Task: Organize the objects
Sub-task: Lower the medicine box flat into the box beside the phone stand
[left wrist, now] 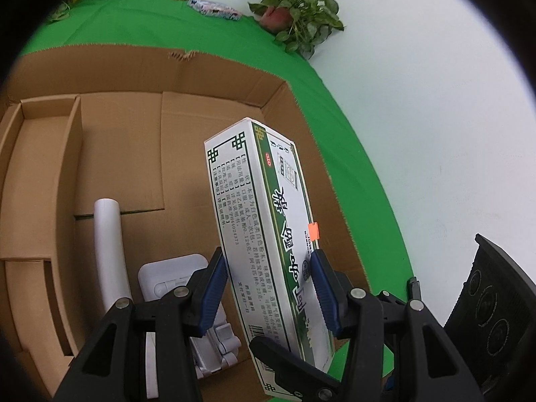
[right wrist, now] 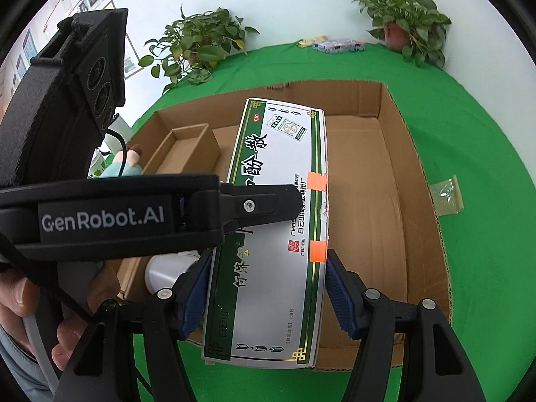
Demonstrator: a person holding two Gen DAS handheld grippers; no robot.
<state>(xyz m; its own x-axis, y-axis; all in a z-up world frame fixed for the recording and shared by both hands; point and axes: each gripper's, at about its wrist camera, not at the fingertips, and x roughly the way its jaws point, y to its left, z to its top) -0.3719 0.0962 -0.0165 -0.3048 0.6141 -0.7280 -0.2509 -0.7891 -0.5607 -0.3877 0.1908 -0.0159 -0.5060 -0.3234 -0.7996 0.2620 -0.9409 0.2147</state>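
A long white and green medicine box [left wrist: 261, 221] is held over the open cardboard box [left wrist: 140, 154]. My left gripper [left wrist: 268, 284] is shut on its near end, one blue pad on each long side. In the right wrist view the same medicine box [right wrist: 278, 214] lies between the pads of my right gripper [right wrist: 268, 288], which is shut on its near part above the cardboard box [right wrist: 368, 207]. The left gripper's finger [right wrist: 261, 204] lies across the medicine box from the left.
Inside the cardboard box lie a white tube [left wrist: 109, 251], a white folding device [left wrist: 187, 284] and a small cardboard divider tray [right wrist: 187, 150]. Potted plants [left wrist: 298, 13], a colourful packet [left wrist: 214, 8] and a clear plastic bag [right wrist: 447, 196] sit on the green cloth.
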